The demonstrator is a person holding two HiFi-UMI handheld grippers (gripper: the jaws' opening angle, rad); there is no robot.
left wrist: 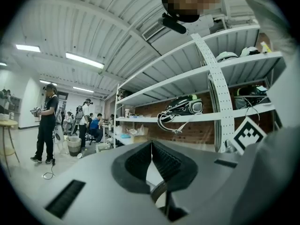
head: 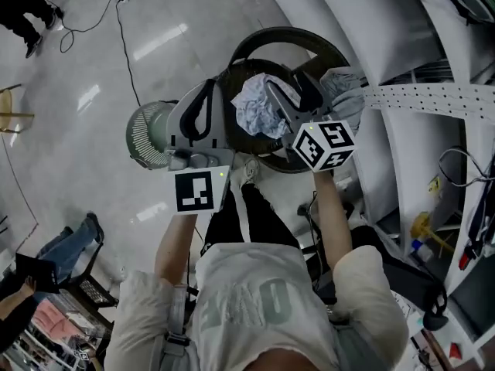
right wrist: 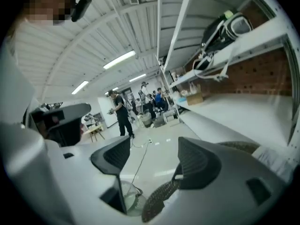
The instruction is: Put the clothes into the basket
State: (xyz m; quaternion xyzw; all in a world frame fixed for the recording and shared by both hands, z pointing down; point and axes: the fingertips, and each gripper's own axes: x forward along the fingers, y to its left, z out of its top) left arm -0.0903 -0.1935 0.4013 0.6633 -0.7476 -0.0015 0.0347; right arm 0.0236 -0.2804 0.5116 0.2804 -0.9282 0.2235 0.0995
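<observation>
We see left claw (left wrist: 151, 144) closed on nothing, right claw (right wrist: 153, 149) wide open and empty, both above the black basket (head: 288, 34). Crumpled pale-blue clothes (head: 257, 108) lie inside it, beside white shelving (head: 402, 130).

Indoor, evenly lit, fairly bright. Light comes from ceiling strip lights (left wrist: 84, 60), overhead in both gripper views. In the head view the glossy floor (head: 158, 41) throws streaky glare patches; shadows are soft and weak, and the lower frame is darker. Both gripper views have heavy fisheye: the shelves (left wrist: 187, 78) bow and the corners vignette to black. The left gripper (left wrist: 151, 149) and right gripper (right wrist: 153, 149) sit close to the lens and look soft. Background is sharper in the left gripper view; the right gripper view is slightly smeared overall.
</observation>
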